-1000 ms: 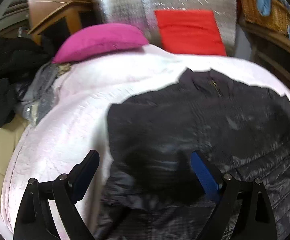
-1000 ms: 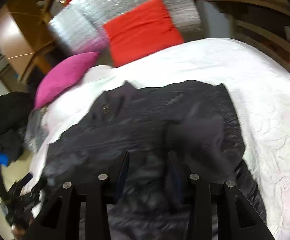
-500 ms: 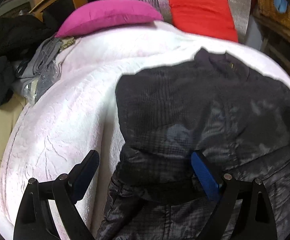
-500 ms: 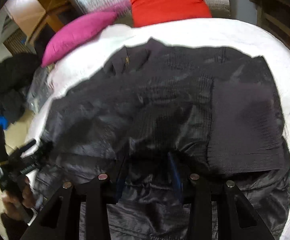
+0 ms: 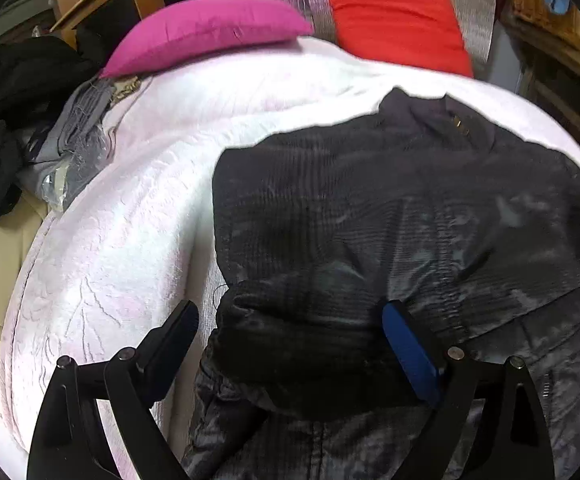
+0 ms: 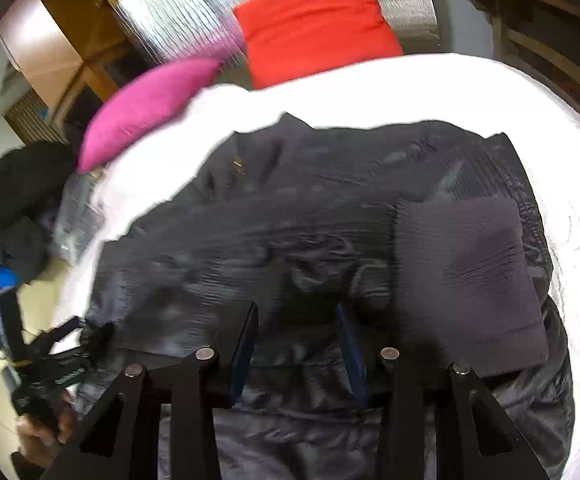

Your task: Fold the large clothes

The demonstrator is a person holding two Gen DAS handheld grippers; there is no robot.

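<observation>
Left wrist view: the left gripper (image 5: 290,344) hangs over the jacket's (image 5: 370,220) near left corner, jaws spread wide, one finger over the white bedspread (image 5: 129,200), the other over the fabric, nothing pinched. Only this view shows the grey clothes pile (image 5: 73,136) at the bed's left edge.

Right wrist view: the right gripper (image 6: 296,344) stands partly open above the jacket's middle; whether it pinches fabric cannot be told. Only here appear the ribbed cuff (image 6: 466,280) folded over the right side and the person's hand (image 6: 41,428).

The dark, shiny, crinkled jacket lies flat, collar toward the magenta pillow (image 5: 205,32) and red cushion (image 5: 398,20).
</observation>
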